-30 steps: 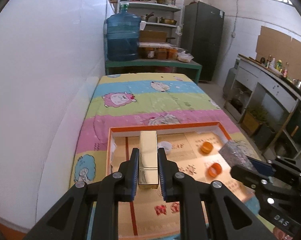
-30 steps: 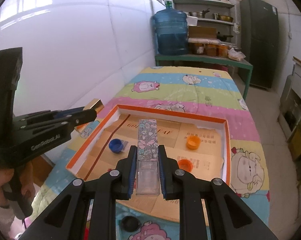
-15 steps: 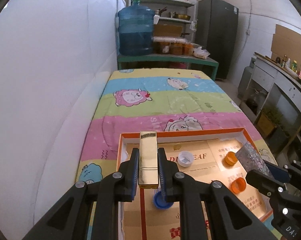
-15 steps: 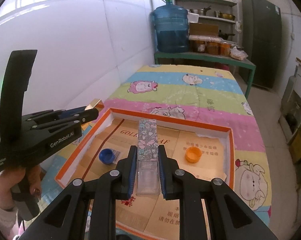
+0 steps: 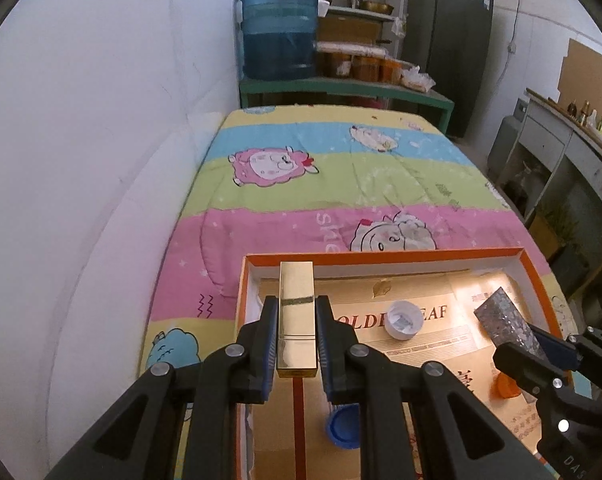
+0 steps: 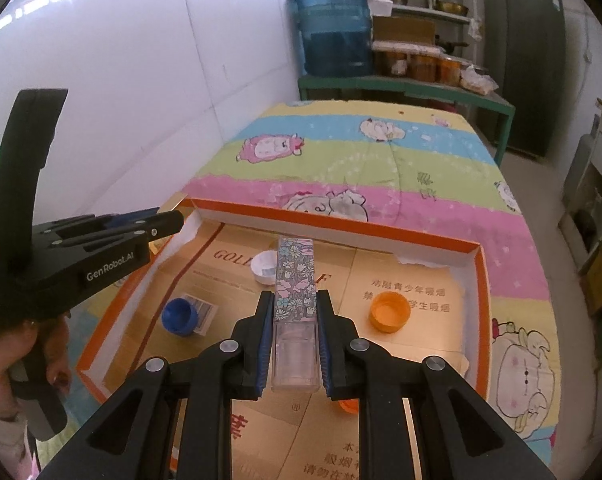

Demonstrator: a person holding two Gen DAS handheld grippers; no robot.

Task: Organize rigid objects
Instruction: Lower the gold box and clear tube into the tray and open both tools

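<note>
My left gripper (image 5: 297, 312) is shut on a gold rectangular case (image 5: 297, 316), held above the far left corner of an orange-rimmed cardboard tray (image 5: 381, 257). My right gripper (image 6: 295, 308) is shut on a floral-patterned case with a clear end (image 6: 295, 292), over the tray's middle (image 6: 333, 226). That floral case (image 5: 505, 320) and the right gripper show at the right in the left wrist view. Loose in the tray lie a white cap (image 5: 404, 319) (image 6: 265, 267), a blue cap (image 5: 343, 424) (image 6: 177, 315) and an orange cap (image 6: 389, 313).
The tray rests on a striped cartoon-sheep quilt (image 5: 341, 184) beside a white wall (image 5: 81, 160). A second orange cap (image 5: 508, 387) peeks beside the right gripper. A blue water jug (image 5: 279, 32) and shelves stand at the far end. A hand (image 6: 41, 356) holds the left gripper.
Both grippers have moved forward and down over the tray, still gripping their cases. The tray's far rim and the white cap now lie closer in both views.
</note>
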